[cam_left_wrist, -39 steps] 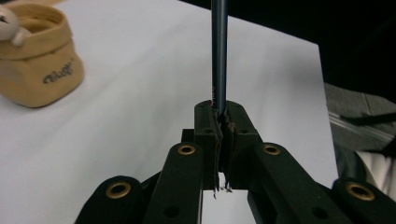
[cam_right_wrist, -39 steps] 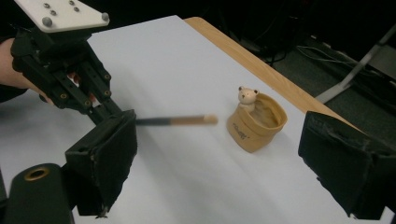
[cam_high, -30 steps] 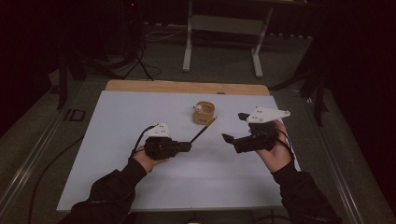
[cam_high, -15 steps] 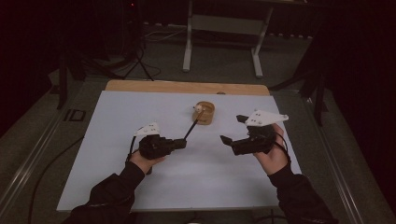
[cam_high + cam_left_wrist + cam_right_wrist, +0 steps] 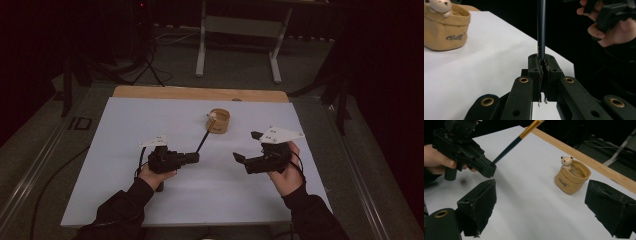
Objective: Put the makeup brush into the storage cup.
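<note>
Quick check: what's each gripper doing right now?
Left gripper: shut on the dark pen.
Right gripper: open, holding nothing, jaws wide apart over the white table.

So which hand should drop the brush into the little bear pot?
Left, probably. The left gripper already clamps the brush, which points toward the bear pot. The right gripper is open and holds nothing.

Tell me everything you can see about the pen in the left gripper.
The pen is slim with a dark, glossy barrel and a gold-coloured far section. The left gripper clamps its near end between shut jaws. It slants up off the white table, pointing toward the tan pot without touching it.
</note>
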Demonstrator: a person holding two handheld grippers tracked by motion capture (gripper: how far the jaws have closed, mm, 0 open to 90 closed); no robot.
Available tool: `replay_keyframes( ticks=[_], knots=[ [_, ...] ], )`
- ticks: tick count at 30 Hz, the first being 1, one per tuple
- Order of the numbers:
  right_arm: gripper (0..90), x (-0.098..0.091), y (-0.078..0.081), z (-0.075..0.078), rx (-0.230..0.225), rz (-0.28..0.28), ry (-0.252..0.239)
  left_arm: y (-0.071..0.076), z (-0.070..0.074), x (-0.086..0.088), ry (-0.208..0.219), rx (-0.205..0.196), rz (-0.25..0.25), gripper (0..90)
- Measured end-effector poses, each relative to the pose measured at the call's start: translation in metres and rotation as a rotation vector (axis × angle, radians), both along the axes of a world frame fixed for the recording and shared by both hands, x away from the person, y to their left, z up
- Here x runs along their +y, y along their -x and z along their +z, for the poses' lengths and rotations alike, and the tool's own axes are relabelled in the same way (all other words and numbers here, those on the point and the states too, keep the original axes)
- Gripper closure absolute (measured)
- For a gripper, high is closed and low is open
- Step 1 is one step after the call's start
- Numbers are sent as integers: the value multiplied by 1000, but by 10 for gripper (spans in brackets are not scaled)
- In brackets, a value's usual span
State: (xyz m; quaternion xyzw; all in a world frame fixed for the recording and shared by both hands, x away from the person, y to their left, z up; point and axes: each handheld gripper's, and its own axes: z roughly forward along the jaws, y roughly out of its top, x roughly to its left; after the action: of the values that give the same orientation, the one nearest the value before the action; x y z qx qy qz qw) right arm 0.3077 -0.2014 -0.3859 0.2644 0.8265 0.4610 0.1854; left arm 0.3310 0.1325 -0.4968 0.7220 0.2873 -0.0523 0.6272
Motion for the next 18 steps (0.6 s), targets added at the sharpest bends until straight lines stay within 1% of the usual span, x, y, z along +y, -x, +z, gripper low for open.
replay_keyframes(
  ticks=[1,2,3,4,5,6,7,8,9,11,12,14,15,17,18],
  knots=[
    [104,0,0,0,0,0,0,0,0,0,0,0,0,862],
    [104,-1,2,-2,1,-13,-3,1,-1,0,-13,-18,9,862],
    [104,-1,2,-2,1,-14,-4,1,-1,0,-13,-18,9,862],
    [104,-2,3,-3,9,-18,-16,1,-2,-1,-23,-29,13,861],
    [104,-2,3,-3,9,-18,-16,2,-3,-1,-23,-38,19,861],
    [104,-2,4,-3,6,-23,-23,5,-2,-2,-79,-89,53,861],
    [98,-3,5,-2,0,-27,-30,5,-3,-2,-75,-100,39,861],
    [98,-2,6,-1,-4,-30,-33,5,-3,-3,-77,-106,41,861],
    [98,-1,7,0,-10,-27,-30,5,-3,-3,-78,-109,40,861],
    [97,2,8,3,-12,-25,-9,5,-4,-3,-76,-113,39,861],
    [97,3,9,4,-16,-18,-12,5,-4,-3,-79,-109,38,861],
    [97,7,11,6,-22,-13,3,5,-5,-3,-76,-104,46,861],
    [97,9,11,7,-30,-17,4,5,-5,-2,-66,-101,44,861],
    [97,12,13,9,-32,-12,2,5,-5,-2,-63,-96,48,861],
    [97,13,13,10,-41,-16,4,5,-5,-2,-59,-94,46,861]
  ],
)
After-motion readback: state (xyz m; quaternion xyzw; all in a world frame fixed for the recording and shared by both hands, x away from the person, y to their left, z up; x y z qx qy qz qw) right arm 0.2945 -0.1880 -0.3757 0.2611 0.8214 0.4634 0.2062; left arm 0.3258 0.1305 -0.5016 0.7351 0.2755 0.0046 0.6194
